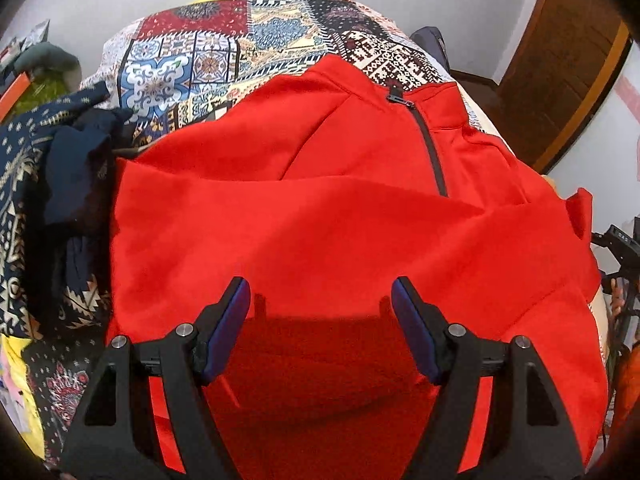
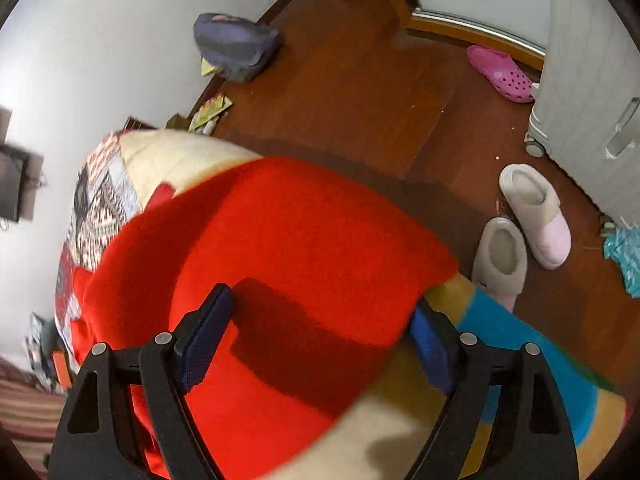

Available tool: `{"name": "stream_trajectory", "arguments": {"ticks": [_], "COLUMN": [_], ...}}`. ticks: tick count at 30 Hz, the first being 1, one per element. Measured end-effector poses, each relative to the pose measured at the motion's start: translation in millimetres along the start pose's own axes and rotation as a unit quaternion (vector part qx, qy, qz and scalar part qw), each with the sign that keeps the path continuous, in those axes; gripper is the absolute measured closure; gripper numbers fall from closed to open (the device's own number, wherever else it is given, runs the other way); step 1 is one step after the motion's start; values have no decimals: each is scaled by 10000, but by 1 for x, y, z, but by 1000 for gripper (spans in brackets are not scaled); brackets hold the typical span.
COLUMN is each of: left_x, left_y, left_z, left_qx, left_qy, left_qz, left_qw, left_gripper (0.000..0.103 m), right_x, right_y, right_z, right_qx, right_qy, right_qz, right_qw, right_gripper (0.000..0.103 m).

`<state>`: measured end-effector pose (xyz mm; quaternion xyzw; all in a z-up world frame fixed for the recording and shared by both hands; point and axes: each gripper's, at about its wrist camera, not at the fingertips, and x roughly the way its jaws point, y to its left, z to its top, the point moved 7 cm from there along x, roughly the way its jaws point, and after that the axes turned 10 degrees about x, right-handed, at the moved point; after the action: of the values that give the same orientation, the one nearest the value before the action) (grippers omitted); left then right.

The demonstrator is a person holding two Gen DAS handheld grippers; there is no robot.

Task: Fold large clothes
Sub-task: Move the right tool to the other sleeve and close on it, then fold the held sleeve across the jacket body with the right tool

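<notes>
Garment: the bright red fleece pullover with a dark zip at the neck (image 1: 340, 184) lies spread over the bed, collar toward 12 o'clock in my left view, zip running down from about 1 o'clock; a broad fold crosses its middle.
Bed cover: a patchwork-print sheet in red, blue and cream tiles (image 1: 192, 60) shows beyond the collar from 10 to 1 o'clock.
My left tongs (image 1: 320, 300): the two blue-padded fingers stand spread apart at 6 o'clock, hovering over the red cloth with nothing between the pads; their shadow falls on the fabric just below.
My right tongs (image 2: 322, 312): jaws wide apart, over the pullover's edge (image 2: 280, 240); the pad at 7 o'clock is above red cloth, the pad at 5 o'clock sits at the hem where a cream, yellow and blue blanket (image 2: 500, 344) begins. Neither pad presses on anything I can see.
Left side clutter: a heap of navy printed fabric (image 1: 60, 168) lies at 9 o'clock beside the pullover.
Floor: dark wooden boards (image 2: 360, 92) at 12 o'clock in my right view, with a pair of pale fuzzy slippers (image 2: 520, 232) at 3 o'clock, a pink perforated clog (image 2: 500, 72) at 1 o'clock, and a grey-purple backpack (image 2: 236, 44) against the wall at 11 o'clock.
</notes>
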<state>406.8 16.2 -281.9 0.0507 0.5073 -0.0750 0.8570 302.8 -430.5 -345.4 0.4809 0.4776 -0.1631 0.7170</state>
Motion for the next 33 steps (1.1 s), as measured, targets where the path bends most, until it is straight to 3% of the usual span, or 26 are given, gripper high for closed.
{"name": "stream_trajectory", "arguments": {"ticks": [3, 5, 7, 15, 22, 28, 33], "left_x": [1, 2, 0, -27, -63, -91, -101], "left_y": [1, 1, 1, 3, 5, 6, 10], "left_z": [-2, -3, -2, 0, -2, -10, -23], "left_qx": [-21, -3, 21, 138, 291, 454, 450], "left_qy": [7, 2, -18, -285, -602, -811, -818], "left_qz": [28, 50, 80, 154, 239, 311, 282], "left_qw": [10000, 10000, 10000, 9994, 9975, 9952, 9952], "left_gripper": [30, 30, 30, 30, 30, 30, 30], "right_x": [0, -2, -7, -79, -148, -157, -117], "right_y": [6, 11, 19, 78, 166, 211, 213], "right_z": [7, 8, 7, -17, -67, -142, -193], "right_qx": [-62, -194, -396, -1441, -2448, -3173, -3615], "right_qy": [-181, -197, -217, -927, -1353, -983, -461], "right_qz": [-90, -241, -420, -279, 522, 1103, 994], "right_qw": [9998, 9993, 9981, 9848, 9587, 9367, 9259], "right_gripper": [49, 80, 93, 95, 95, 95, 95]}}
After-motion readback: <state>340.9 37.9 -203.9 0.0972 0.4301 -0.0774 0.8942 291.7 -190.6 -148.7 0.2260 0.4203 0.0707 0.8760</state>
